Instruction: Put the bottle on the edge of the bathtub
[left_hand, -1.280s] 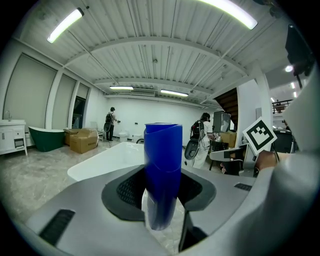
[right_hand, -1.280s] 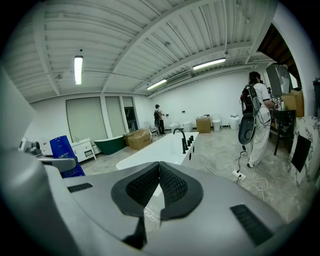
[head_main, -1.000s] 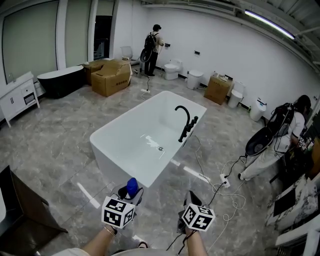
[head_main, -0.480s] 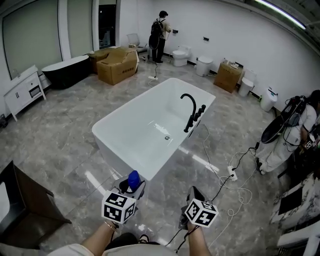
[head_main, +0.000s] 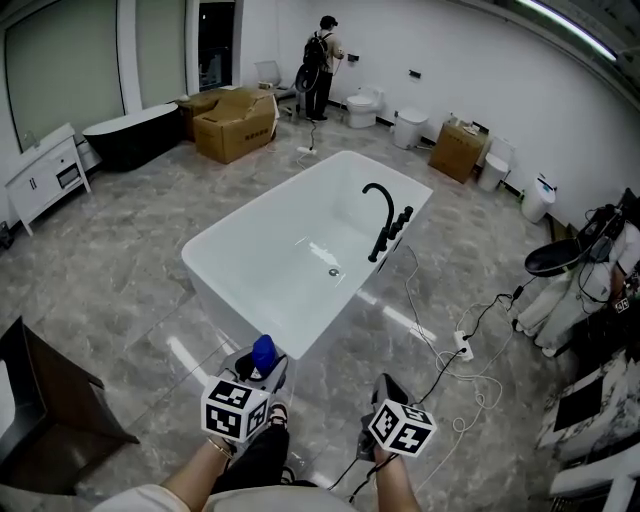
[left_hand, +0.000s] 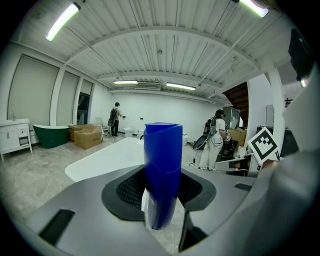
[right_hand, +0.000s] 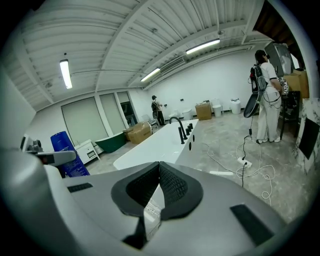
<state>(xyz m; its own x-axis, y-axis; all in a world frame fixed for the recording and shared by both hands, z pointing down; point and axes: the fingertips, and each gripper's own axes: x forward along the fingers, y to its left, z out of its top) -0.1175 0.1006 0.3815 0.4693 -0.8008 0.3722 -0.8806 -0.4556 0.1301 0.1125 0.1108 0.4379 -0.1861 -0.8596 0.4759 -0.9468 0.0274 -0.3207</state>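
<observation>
While the bottle (left_hand: 162, 165) sits clamped upright between the pads of the left gripper (head_main: 255, 378), the placing itself isn't done yet.

- Bottle: blue, tall, cap end up. L jaws stand part-way apart w/ the body pinched between them. Grip looks square, no tilt seen in the left gripper view.
- Right gripper (right_hand: 159, 175): pads meet, nothing between them. Empty, held low beside the left one, apart from it.
- Bathtub (head_main: 244, 310): white, freestanding, mid-room. Near short end faces the person. Black faucet (head_main: 380, 215) on the right long rim.
- Bottle vs tub: apart, no contact. In the head view the bottle is over bare floor (head_main: 130, 300), short of the tub's near end. Rim is broad, flat and bare on the near end and left side.
- Cables (head_main: 440, 365) trail on the floor right of the tub, not in the direct path to the near end.
- Another person (head_main: 322, 50) stands at the far wall, well away.

Progress, my read: pick-up done, carry under way, early-to-mid stage. Left to do: close the gap to the tub, bring the bottle over the rim, lower till its base sits flat, open the L jaws, back off. The R gripper seems to have no job here.

Watch: the rim looks glossy and the bottle is tall, so it could topple if let go before the base is seated.
</observation>
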